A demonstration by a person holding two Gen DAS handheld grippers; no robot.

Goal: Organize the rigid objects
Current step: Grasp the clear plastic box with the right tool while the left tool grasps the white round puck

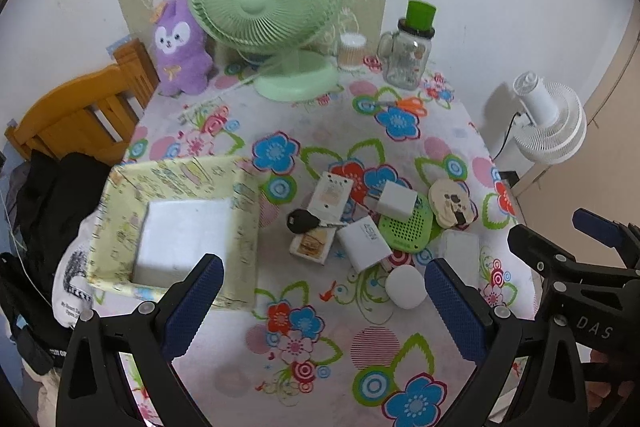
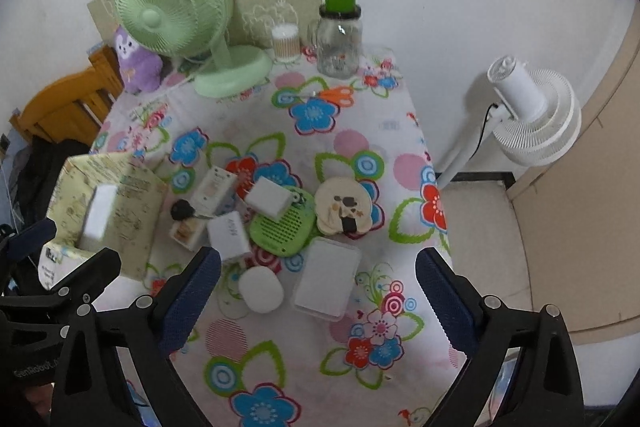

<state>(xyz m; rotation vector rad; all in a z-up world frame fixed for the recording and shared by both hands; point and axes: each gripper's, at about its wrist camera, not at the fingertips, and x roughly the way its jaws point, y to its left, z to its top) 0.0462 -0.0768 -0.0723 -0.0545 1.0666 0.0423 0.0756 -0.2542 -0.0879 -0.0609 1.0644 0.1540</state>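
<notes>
Yellow box (image 1: 120, 223) at the bench's (image 1: 320, 347) left edge held one white block (image 1: 184, 239). Key (image 1: 302, 220), chargers and green speaker (image 1: 406, 229) remained clustered mid-bench. Both grippers (image 1: 324, 299) (image 2: 318, 291) hung with jaws wide, empty.

Above the flower-patterned worktop (image 1: 320, 327) the left gripper (image 1: 324, 301) hangs with its blue-padded fingers (image 1: 196, 303) spread wide and empty, a yellow box (image 1: 240, 195) at left and a clutter of white adapters (image 1: 364, 245), a black key (image 1: 302, 221) and a green perforated disc (image 1: 412, 227) ahead.

Both wrist views angled down, sharing table (image 1: 320, 307) clutter.
</notes>
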